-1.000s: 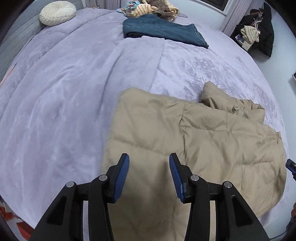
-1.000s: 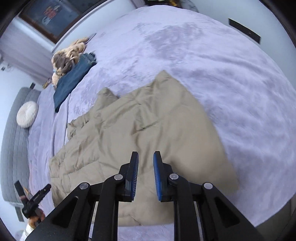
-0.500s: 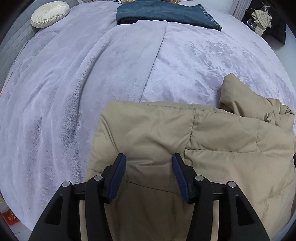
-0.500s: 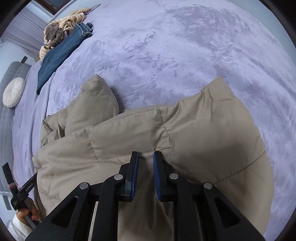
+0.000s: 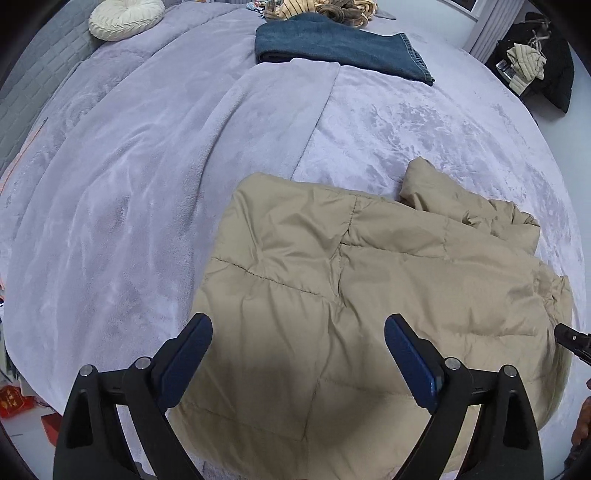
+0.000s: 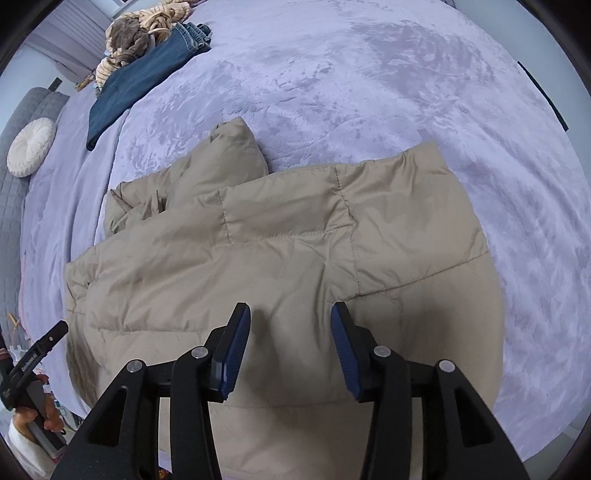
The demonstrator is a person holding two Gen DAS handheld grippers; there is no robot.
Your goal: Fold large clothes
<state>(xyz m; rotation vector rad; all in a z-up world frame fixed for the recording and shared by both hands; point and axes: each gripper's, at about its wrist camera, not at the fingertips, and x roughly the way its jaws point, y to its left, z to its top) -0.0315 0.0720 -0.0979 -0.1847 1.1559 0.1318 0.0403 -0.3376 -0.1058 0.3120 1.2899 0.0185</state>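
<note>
A tan quilted puffer jacket lies folded over on the lilac bed cover, with a sleeve bunched at its far side. My left gripper hangs over the jacket's near left part, jaws opening wide, nothing between the blue pads. In the right wrist view the same jacket fills the middle. My right gripper hovers over its near edge, jaws opening, with no cloth pinched between them. The left gripper's tip and the hand holding it show in the right wrist view's lower left corner.
Folded blue jeans lie at the bed's far side beside a heap of striped and brown clothes. A round cream cushion rests by the grey headboard. Dark clothes hang at the far right. Red items sit on the floor.
Both grippers have opened; the right one let go of the jacket fabric it was pinching. The jacket's folded-over layer now lies flat on the bed, and both cameras have pulled back slightly.
</note>
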